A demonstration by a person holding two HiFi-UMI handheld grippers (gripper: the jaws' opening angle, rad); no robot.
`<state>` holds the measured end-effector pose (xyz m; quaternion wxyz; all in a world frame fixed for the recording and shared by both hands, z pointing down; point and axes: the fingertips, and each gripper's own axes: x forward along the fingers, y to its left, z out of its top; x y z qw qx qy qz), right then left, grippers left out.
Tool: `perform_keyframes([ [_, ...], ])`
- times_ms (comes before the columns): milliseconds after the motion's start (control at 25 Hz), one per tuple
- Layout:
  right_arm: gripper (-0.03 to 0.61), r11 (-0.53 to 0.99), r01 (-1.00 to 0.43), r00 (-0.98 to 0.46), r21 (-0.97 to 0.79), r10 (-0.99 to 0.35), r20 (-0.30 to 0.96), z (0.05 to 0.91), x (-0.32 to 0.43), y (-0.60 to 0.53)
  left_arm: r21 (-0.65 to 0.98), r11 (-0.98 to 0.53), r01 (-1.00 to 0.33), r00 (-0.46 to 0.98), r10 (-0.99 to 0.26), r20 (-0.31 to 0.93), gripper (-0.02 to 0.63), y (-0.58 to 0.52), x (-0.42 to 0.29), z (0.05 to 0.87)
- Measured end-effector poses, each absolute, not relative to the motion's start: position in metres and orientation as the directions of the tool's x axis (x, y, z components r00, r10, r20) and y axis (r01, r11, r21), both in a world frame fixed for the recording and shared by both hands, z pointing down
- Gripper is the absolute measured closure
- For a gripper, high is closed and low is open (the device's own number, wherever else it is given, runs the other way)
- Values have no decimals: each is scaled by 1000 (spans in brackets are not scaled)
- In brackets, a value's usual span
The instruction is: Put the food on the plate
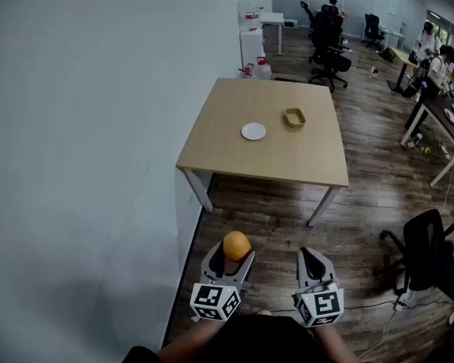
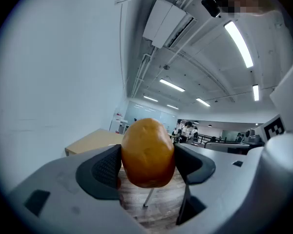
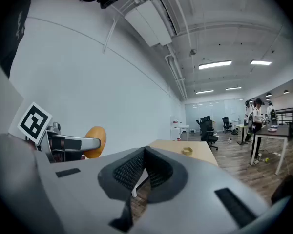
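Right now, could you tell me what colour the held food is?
The food is orange-brown, clearest in the left gripper view.

A square table (image 1: 227, 138) with a pale wooden top stands far ahead, its left edge close to the white wall (image 1: 98, 127). It rests on thin white legs (image 1: 199, 190) on a dark wood-plank floor (image 1: 363, 225). Near the middle of the top lies a small round white plate (image 1: 253, 131). Just to its right and slightly farther sits a low yellowish container (image 1: 294, 117), perhaps a shallow dish, apart from the plate.
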<state>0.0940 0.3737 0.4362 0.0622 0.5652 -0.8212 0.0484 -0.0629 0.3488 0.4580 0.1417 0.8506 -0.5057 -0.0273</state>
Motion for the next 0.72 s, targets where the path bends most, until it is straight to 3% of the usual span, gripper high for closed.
perform_keyframes([
  [480,520,327,-942,-335,-77,-932,138,454,137,384,236,-449,-862,483,-868,111,298,363,-36,465],
  [720,520,344,-937,-349,-58,-926,144,463,138,371,250,-502,-828,527,-849,42,298,349,-27,460],
])
